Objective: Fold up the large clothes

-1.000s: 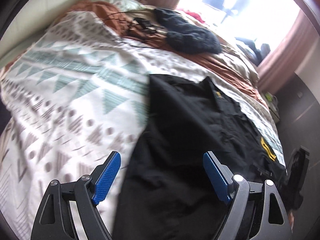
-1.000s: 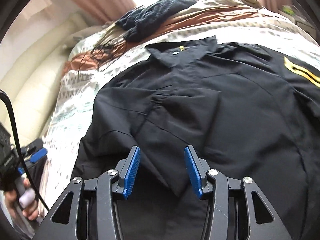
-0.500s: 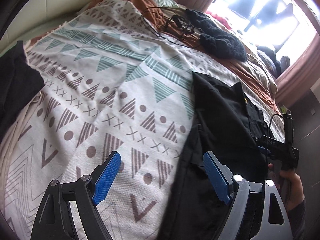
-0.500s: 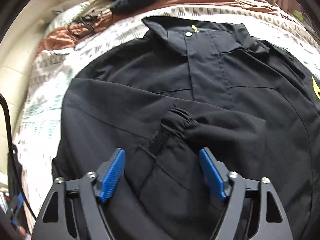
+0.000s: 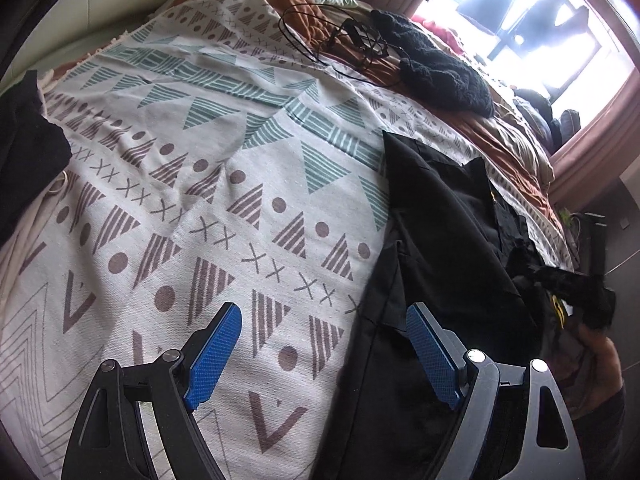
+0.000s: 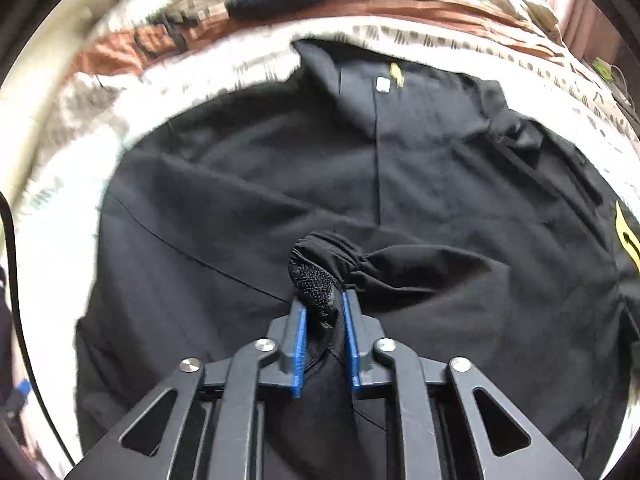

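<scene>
Black jacket [image 6: 400, 184] is laid out flat on the bed, filling most of the right wrist frame with its collar toward the top. The right tool [image 6: 323, 320] is pinched tight on the gathered sleeve cuff [image 6: 316, 268] at frame centre, probably so the sleeve can be dragged across the body for the fold. The left tool [image 5: 320, 356] sits wide apart holding nothing, straddling the jacket's edge over the patterned blanket [image 5: 180, 200], probably so it can pin or grab that edge next.
</scene>
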`<state>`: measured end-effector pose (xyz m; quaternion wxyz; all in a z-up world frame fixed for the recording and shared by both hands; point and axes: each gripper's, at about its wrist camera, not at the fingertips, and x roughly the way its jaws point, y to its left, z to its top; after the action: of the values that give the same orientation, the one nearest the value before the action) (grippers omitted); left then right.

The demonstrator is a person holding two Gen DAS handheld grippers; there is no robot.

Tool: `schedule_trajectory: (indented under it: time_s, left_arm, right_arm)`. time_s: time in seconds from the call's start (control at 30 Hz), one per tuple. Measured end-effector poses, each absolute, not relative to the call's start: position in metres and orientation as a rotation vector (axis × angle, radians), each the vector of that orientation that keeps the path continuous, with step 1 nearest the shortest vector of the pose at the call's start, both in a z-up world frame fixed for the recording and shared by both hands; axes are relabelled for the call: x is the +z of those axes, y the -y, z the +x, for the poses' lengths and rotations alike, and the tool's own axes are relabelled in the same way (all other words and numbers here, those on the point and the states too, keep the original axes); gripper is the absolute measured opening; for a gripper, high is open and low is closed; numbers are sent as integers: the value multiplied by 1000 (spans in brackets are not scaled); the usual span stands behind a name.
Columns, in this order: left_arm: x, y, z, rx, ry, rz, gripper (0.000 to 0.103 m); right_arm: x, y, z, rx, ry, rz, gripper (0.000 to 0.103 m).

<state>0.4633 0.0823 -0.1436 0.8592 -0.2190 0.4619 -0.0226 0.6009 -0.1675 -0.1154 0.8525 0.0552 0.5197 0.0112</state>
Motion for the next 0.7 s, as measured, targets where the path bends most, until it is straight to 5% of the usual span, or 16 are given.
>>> schedule_trajectory:
  time_s: [0.47, 0.7]
  left_arm:
    - [-125, -50, 465, -67, -961, -427, 85]
    - [-124, -33, 471, -65, -976, -393, 85]
  right_arm:
    - [-7, 272, 547, 118, -757, 309, 15]
    - [-28, 335, 530, 10, -816, 346, 33]
